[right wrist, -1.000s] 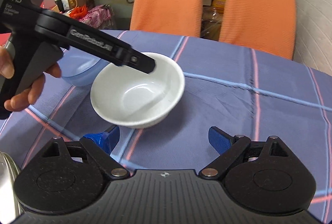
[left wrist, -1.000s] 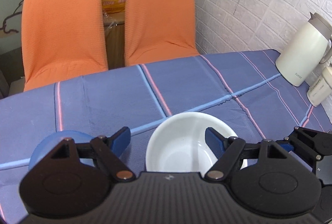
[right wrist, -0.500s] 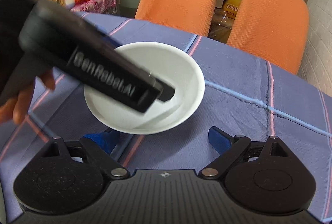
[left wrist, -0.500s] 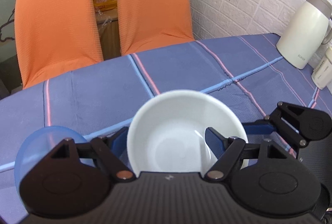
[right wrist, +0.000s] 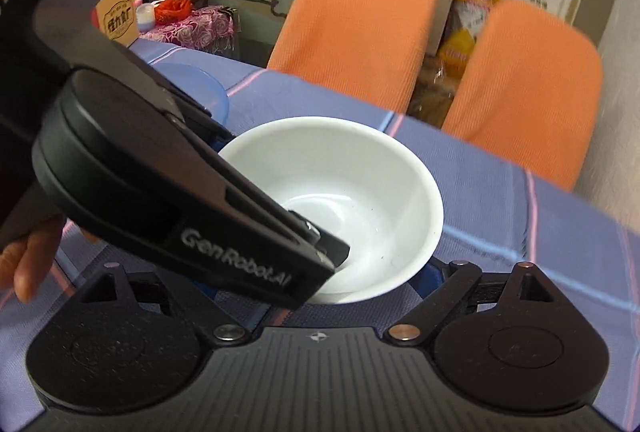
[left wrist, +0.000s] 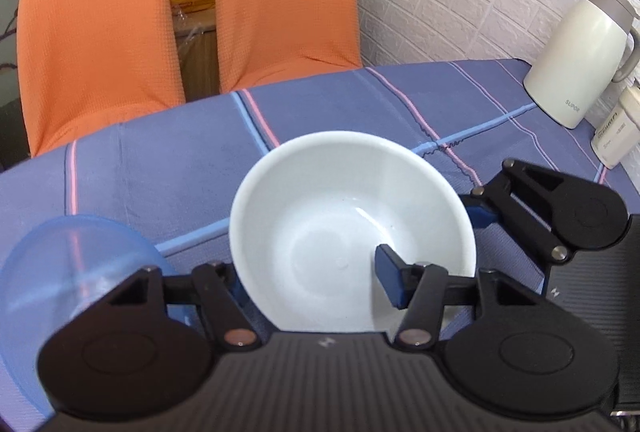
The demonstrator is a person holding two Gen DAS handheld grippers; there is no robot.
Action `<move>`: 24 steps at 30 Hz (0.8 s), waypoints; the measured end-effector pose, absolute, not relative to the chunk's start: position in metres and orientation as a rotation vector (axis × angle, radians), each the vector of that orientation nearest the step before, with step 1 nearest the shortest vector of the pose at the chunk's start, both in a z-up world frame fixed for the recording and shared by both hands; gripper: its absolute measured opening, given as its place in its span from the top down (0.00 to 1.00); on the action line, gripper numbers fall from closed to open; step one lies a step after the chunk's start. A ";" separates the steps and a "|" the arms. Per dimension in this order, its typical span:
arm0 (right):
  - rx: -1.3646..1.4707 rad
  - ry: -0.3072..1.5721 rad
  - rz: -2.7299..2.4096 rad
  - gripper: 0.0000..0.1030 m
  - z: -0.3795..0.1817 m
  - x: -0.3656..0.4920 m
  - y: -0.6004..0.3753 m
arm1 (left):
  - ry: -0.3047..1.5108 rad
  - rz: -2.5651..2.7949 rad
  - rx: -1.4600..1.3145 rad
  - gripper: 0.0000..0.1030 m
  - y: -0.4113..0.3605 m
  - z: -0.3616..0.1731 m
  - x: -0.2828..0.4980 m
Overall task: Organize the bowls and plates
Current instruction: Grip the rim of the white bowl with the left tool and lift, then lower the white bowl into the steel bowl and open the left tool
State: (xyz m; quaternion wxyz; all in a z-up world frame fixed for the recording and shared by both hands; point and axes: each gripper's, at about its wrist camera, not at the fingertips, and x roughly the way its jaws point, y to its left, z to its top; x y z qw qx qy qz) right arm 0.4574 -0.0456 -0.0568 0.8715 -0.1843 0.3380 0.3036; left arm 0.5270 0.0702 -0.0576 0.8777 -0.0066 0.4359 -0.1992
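Up close, the left tongs (left wrist: 316,282) pinch a white bowl (left wrist: 344,232) by its near rim, one blue pad inside it, the other outside and mostly hidden. It is tilted above a desk (left wrist: 168,159) covered in a blue striped cloth. Beside it on the left sits a translucent blue bowl (left wrist: 60,264). The right tongs (right wrist: 344,292) are spread wide just under the white bowl's edge, gripping nothing.

Open tablecloth (left wrist: 340,111) far of the white bowl (left wrist: 344,232). Blue bowl (left wrist: 72,264) close on the left; right gripper (left wrist: 480,211) crowding the right rim; kettle (left wrist: 580,59) far right; 2 chairs (left wrist: 96,31) beyond the edge.
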 end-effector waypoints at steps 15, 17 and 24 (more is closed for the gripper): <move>-0.290 0.620 0.617 0.22 -0.007 0.389 -0.082 | 0.870 -0.425 -0.052 0.44 0.049 -0.007 0.446; -0.283 0.611 0.606 0.22 -0.002 0.368 -0.093 | 0.870 -0.441 -0.060 0.44 0.042 -0.003 0.427; -0.220 0.618 0.570 0.22 0.001 0.296 -0.141 | 0.871 -0.526 -0.029 0.44 0.003 -0.002 0.346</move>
